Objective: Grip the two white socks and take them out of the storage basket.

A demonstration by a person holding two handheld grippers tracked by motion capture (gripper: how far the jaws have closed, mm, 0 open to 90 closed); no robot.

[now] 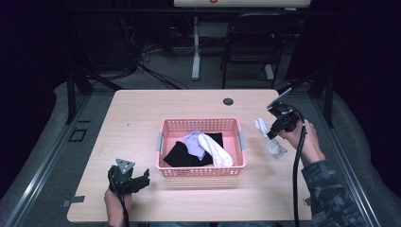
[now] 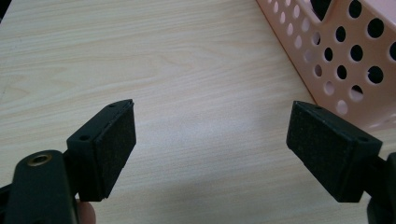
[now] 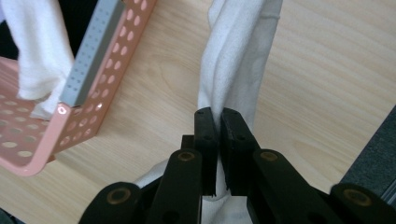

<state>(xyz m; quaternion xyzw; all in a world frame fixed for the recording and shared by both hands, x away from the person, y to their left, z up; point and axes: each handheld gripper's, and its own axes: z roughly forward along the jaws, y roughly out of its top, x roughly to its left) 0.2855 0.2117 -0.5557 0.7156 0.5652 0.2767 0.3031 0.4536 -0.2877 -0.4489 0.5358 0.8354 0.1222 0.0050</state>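
one basket (image 1: pixel 201 126), four cloths, two grippers

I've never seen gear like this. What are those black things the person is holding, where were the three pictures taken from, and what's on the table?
A person holds a two-jaw clamp in each hand. The high view looks down on a wooden table; the other two views come from cameras riding on each clamp. In the middle stands a pink basket with black, lilac and white clothes. The left hand-held gripper rests beside the basket, jaws wide apart with nothing between them. The right hand-held gripper is shut on a white sock, to the right of the basket.
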